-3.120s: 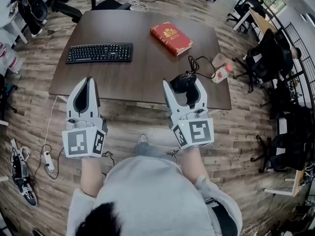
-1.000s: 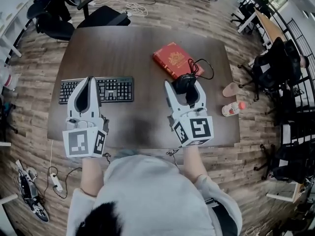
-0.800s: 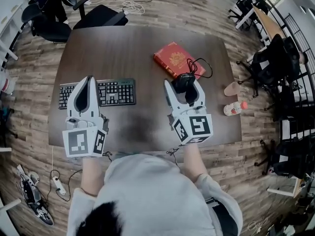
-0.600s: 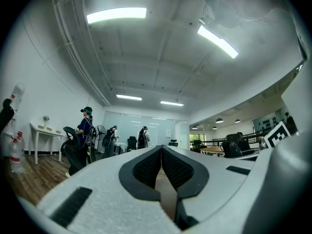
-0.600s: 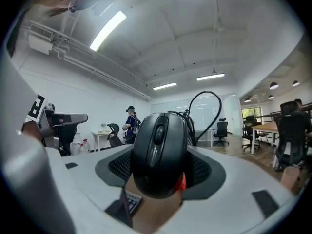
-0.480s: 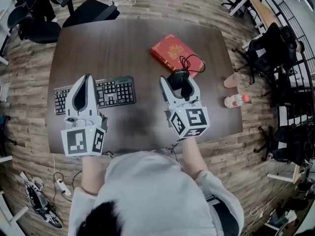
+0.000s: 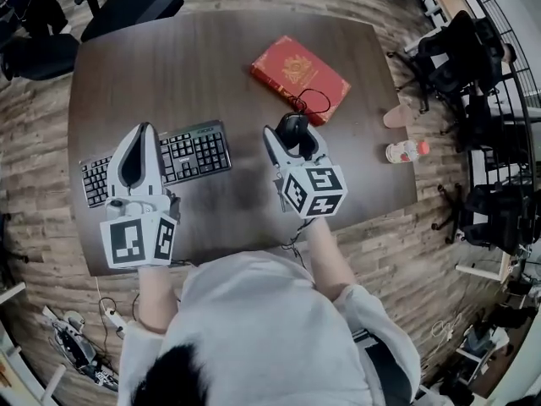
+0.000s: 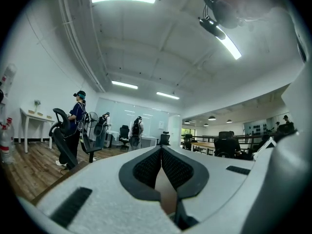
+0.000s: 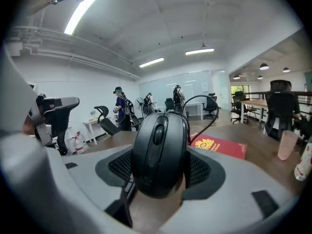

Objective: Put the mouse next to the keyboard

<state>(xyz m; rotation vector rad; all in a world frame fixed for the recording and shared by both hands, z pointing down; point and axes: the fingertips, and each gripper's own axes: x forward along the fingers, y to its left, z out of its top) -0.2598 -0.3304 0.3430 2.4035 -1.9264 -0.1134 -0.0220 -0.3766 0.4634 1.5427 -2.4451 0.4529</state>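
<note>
The right claw (image 7: 290,138) pinches the black mouse (image 9: 160,152) by its sides, pads pressed against both flanks, scroll wheel facing up; in the head view it sits over the middle of the dark table (image 7: 169,66), right of the keyboard (image 7: 196,150) and apart from it, with only bare wood between the two; whether the mouse rests on the wood or hangs just above it I cannot tell; its cable (image 9: 201,96) arcs up behind it and loops back onto the near corner of the red book (image 7: 300,68), which lies just beyond the mouse; the left claw (image 7: 144,134) is pressed together with nothing in it, and from above it covers the middle of the keyboard, so only the two ends show; by the table's right edge are a pale cup (image 7: 396,117) and a bottle (image 7: 404,151), well clear of the mouse; office chairs (image 7: 127,7) stand past the far left corner.
</note>
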